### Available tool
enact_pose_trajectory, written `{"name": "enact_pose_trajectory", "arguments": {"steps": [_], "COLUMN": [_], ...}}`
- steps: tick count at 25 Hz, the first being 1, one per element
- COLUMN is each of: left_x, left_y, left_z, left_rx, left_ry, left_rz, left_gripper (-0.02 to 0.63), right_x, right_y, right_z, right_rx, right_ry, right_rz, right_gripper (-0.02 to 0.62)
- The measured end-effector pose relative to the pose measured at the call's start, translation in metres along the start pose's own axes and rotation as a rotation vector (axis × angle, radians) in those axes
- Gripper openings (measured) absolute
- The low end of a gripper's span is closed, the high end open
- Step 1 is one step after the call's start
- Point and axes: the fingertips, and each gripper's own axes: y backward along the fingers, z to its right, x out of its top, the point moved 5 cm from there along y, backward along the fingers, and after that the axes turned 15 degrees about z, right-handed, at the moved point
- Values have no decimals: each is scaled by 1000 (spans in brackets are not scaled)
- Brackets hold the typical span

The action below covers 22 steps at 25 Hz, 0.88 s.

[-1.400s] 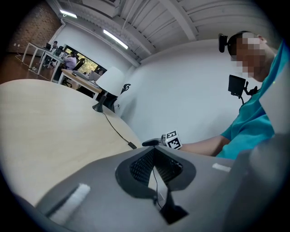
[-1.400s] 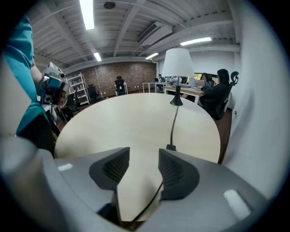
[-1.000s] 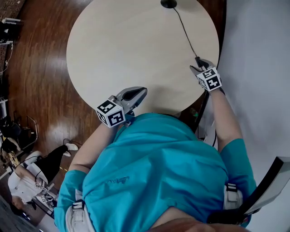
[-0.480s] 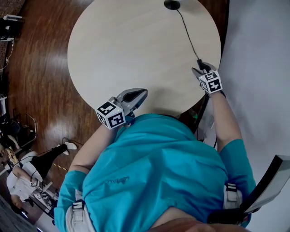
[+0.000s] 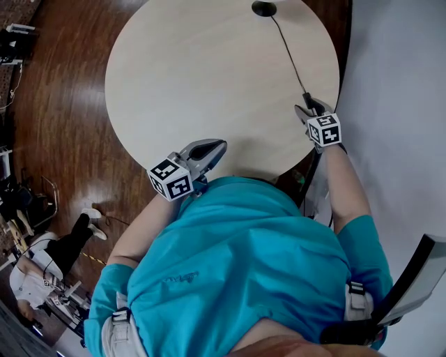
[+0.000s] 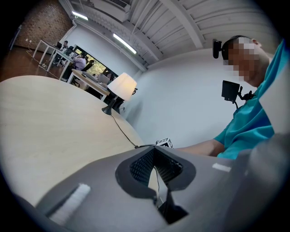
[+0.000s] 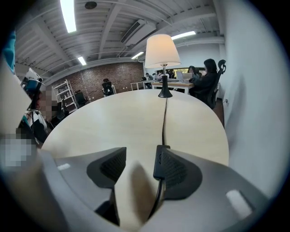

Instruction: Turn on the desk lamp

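The desk lamp (image 7: 162, 50) stands at the far side of the round table (image 5: 195, 77); its pale shade looks bright, and I cannot tell if it is lit. In the head view only its black base (image 5: 263, 8) shows. A black cord (image 5: 287, 52) runs from the base to an inline switch (image 7: 159, 161) near the table's right edge. My right gripper (image 7: 140, 156) is open around that switch, which lies against the right-hand pad (image 7: 179, 170). My left gripper (image 5: 216, 145) hovers at the table's near edge, shut and holding nothing.
The cord drops over the table's right edge behind my right gripper (image 5: 310, 106). A white wall (image 5: 397, 104) runs close along the right. Dark wood floor (image 5: 56, 104) surrounds the table, with a person (image 5: 49, 261) at the lower left. More desks and seated people show behind the lamp.
Both grippers have barely moved; the right one stays at the switch. The person on the floor at lower left has stepped along.
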Motion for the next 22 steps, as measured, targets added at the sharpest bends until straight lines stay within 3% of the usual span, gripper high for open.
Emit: {"name": "enact_pose_trajectory", "arguments": {"steps": [7, 15, 22], "left_x": [12, 16, 27], "left_y": [12, 26, 26], "left_z": [5, 7, 0], "left_rx": [6, 21, -1], "left_ry": [8, -1, 22], "left_rz": [14, 39, 53], "left_gripper": [2, 2, 2], "right_x": [12, -1, 23], "right_y": [0, 10, 48], "right_z": [-11, -9, -10], "right_rx": [-18, -28, -87], "right_ry": [-13, -60, -152], "right_rz": [-35, 133, 248], "right_gripper": [241, 242, 242]}}
